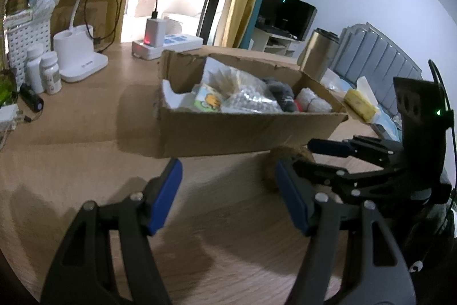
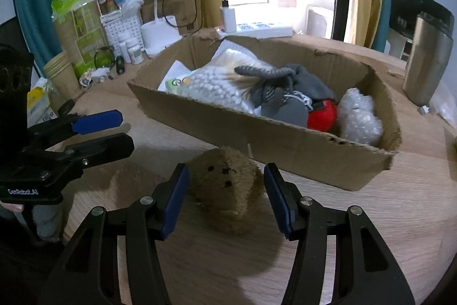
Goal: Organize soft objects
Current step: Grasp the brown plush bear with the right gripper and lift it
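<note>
— Nearest the lens: right gripper (image 2: 225,196), blue pads spread, brown plush toy (image 2: 225,185) sitting between them on the wooden table (image 2: 357,225)

— Pressing on it?

— Hard to call at the left pad, which sits right at the fur; clear gap at the right pad (image 2: 278,197), so not pinched. Resting on the table on its own, small black dots on the side facing the camera

— And relative to the box?

— Just in front of the cardboard box (image 2: 285,150), close to its near wall, outside it

— Inside the box?

— Packed with soft things: white bubble-wrap bundle (image 2: 360,116) at the right end, red ball (image 2: 324,113) beside it, grey cloth (image 2: 297,93) heaped in the middle, knitted-looking white and grey piece (image 2: 217,87) to the left, some packaging behind that

— Other hand?

— Left gripper (image 1: 228,190) over bare table in front of the same box, pads spread wide, nothing between them. Seen from the left wrist, the plush toy mostly hidden behind the right-hand pad, only a brown furry edge showing

— Around the edges?

— Metal tumbler (image 2: 428,62) upright off the right end of the box; white power strip (image 2: 265,29) with a charger plugged in behind it; pill bottles (image 2: 132,49) and paper cups (image 2: 61,73) at the far left
</note>
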`<control>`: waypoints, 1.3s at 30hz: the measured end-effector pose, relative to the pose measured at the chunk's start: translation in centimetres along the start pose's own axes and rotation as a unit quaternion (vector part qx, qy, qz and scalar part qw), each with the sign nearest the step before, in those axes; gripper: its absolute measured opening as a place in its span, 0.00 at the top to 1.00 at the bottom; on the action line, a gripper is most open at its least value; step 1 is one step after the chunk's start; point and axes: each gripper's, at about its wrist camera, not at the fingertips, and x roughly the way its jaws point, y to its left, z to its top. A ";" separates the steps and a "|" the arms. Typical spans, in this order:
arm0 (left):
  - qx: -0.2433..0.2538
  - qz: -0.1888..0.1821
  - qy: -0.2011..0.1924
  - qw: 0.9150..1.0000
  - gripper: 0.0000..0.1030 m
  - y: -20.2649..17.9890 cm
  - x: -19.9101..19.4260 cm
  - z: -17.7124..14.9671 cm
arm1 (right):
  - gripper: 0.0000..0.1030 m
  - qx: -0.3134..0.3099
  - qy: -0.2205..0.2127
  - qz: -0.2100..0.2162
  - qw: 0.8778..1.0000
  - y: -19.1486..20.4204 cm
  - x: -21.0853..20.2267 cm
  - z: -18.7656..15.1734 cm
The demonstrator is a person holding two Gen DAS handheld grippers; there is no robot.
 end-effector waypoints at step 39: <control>-0.038 -0.003 0.008 0.999 0.32 1.6 1.1 -0.1 | 0.56 -0.008 -0.028 0.057 0.998 -0.4 -2.2 0.6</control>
